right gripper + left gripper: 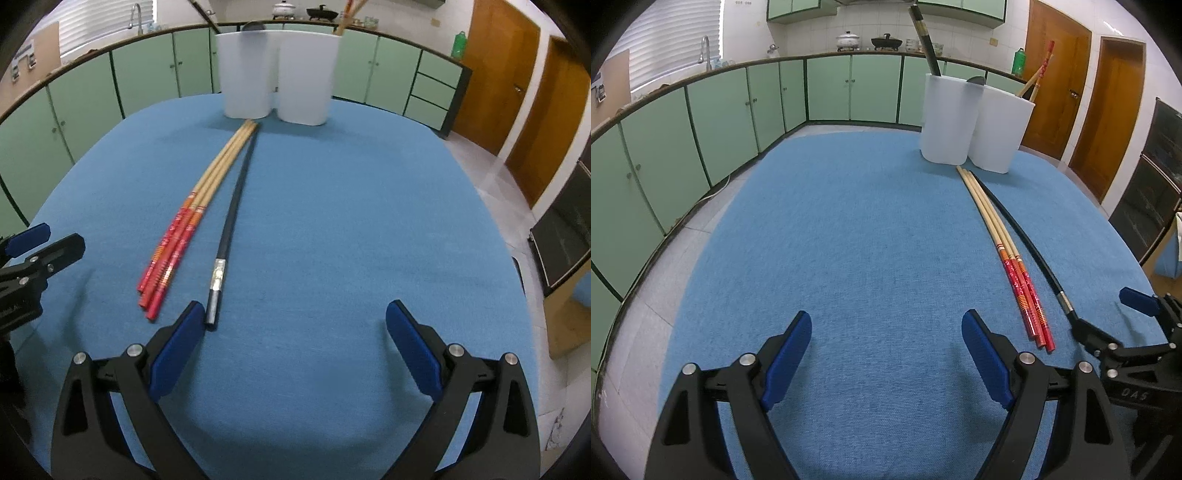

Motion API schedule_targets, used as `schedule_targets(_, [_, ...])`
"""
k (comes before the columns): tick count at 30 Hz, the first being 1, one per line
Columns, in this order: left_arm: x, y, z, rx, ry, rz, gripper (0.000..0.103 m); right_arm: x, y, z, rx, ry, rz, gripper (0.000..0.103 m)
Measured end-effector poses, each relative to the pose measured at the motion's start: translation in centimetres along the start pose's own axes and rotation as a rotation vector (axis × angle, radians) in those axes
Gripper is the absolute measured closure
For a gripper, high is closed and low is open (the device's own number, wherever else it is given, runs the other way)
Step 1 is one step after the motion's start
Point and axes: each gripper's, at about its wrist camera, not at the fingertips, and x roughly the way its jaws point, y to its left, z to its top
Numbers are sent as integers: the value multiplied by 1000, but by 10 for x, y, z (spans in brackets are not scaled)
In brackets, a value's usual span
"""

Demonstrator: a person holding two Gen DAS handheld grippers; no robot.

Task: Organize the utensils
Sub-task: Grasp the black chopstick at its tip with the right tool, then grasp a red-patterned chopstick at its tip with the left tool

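Observation:
Three bamboo chopsticks with red handles point(1008, 254) point(192, 214) lie side by side on the blue table. A single black chopstick point(1027, 236) point(231, 225) lies just right of them. Two white holders point(975, 123) point(277, 74) stand together at the far side; the left one holds a black chopstick point(925, 40), the right one holds red-handled chopsticks point(1039, 75). My left gripper point(886, 354) is open and empty, left of the chopsticks. My right gripper point(295, 339) is open, its left fingertip point(184, 332) beside the black chopstick's near end.
The blue cloth point(849, 240) point(351, 203) covers the round table. Green cabinets point(720, 110) curve behind it, with a sink tap point(705, 51) and pots point(849, 40) on the counter. Wooden doors point(1082, 103) stand at the right.

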Motion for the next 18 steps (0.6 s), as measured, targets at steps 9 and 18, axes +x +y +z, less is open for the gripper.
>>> schedule_targets(9, [0, -3, -1, 13, 7, 5, 21, -3, 14, -3, -27, -15, 112, 68])
schedule_targets(18, [6, -25, -4, 58, 45, -38, 21, -1, 8, 0, -27, -20, 127, 97])
